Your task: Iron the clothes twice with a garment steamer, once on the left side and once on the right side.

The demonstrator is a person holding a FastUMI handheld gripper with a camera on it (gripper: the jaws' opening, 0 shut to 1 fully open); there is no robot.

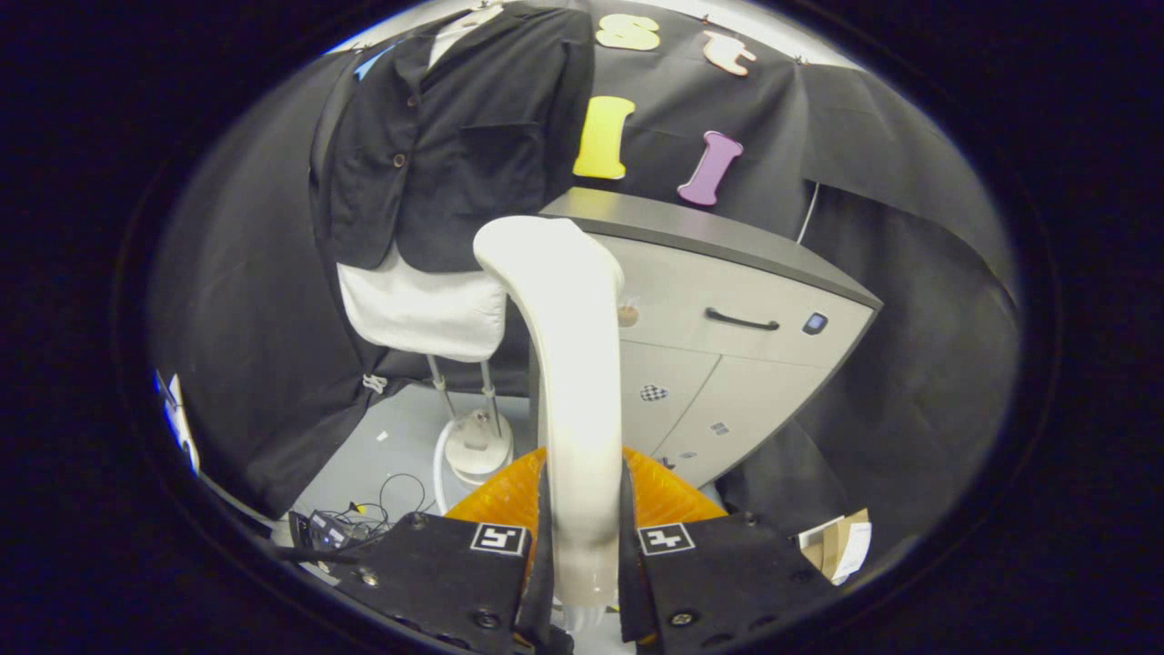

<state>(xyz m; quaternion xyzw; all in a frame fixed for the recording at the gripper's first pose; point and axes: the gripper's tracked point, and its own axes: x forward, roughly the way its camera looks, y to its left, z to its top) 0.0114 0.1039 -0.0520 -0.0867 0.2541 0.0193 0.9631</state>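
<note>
From my own camera, my gripper (582, 555) is clamped on the garment steamer (568, 364): both fingers press against the sides of its smooth, cream-coloured plastic handle, which rises between them and curves over into a rounded head pointing away from me. Under the handle, just ahead of my fingers, sits a ribbed, translucent orange piece (659, 496) whose nature I cannot make out. Beyond the steamer head and a little to its left hangs the clothing, a dark jacket (455, 136) of matte woven cloth with buttons and a patch pocket, worn over a pale garment (423, 314) on a stand with thin metal rods (464, 387) and a round white base (477, 446). The steamer head is apart from the jacket's lower hem, with open air between them. To the right of the stand, close behind the steamer, is a pale cabinet (727, 364) with a dark grey top edge and a black bar handle (741, 320); its corner juts toward me and narrows the room on that side. The grey floor (382, 446) left of the base is open, with loose cables and a small device (350, 523) lying near my left finger. Some cardboard (841, 541) lies off my right finger.
</note>
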